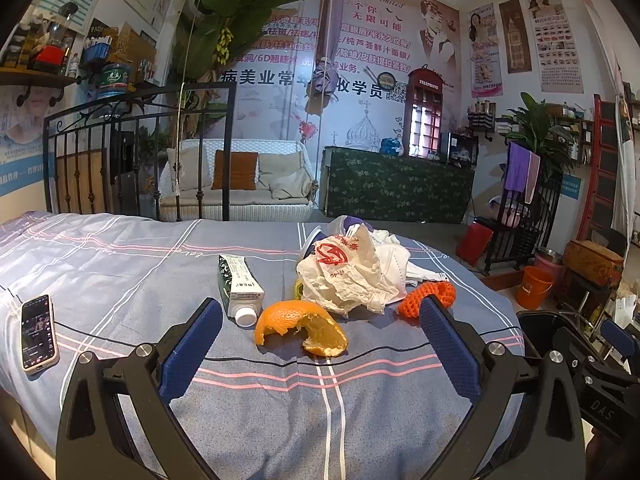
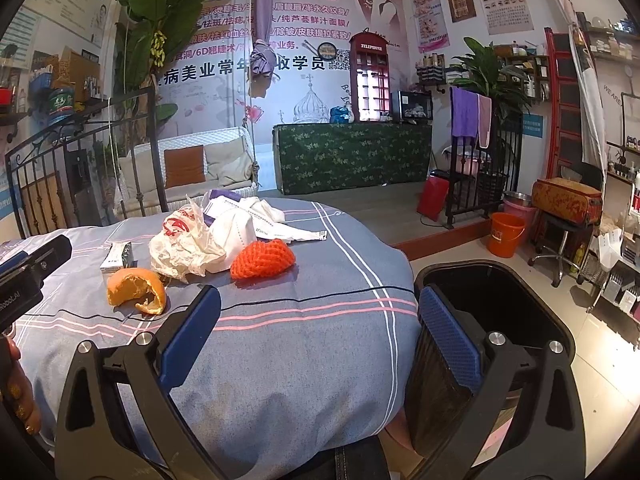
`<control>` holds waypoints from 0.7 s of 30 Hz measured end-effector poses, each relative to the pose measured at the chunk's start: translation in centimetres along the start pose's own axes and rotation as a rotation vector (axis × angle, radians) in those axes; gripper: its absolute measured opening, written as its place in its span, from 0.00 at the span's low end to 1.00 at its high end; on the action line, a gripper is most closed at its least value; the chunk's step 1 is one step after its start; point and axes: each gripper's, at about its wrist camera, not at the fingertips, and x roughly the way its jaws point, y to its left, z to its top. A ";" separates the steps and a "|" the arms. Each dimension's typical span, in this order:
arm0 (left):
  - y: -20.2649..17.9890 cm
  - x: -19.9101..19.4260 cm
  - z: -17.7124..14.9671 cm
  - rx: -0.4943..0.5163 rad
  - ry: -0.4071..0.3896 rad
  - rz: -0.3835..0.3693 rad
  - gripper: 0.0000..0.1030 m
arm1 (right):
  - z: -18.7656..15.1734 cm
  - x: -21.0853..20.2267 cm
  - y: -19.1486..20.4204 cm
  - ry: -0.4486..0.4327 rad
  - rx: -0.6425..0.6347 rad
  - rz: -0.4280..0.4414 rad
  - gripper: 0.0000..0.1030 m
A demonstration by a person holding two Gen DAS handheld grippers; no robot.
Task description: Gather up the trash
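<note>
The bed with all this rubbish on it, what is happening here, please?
A person holds a gripper in each hand over the bed. Both the left gripper and the right gripper are open and hold nothing. The trash lies untouched on the cover: an orange peel, a tube, a crumpled plastic bag, an orange foam net and some papers. A black bin waits beside the bed on the right. A phone lies apart at the left.

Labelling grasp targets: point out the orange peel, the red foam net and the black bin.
orange peel [image 1: 301,328]: left wrist view, on the outer skin at the middle.
red foam net [image 2: 262,265]: right wrist view, middle of the mesh.
black bin [image 2: 520,280]: right wrist view, on the far rim.
</note>
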 end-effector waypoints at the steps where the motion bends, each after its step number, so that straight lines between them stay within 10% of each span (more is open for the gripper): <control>1: 0.0 0.0 0.0 0.001 0.001 -0.001 0.95 | 0.0 0.0 0.0 -0.002 0.001 -0.003 0.95; 21: 0.1 0.3 -0.7 -0.002 0.007 -0.006 0.95 | -0.2 0.2 -0.2 0.007 0.009 -0.005 0.95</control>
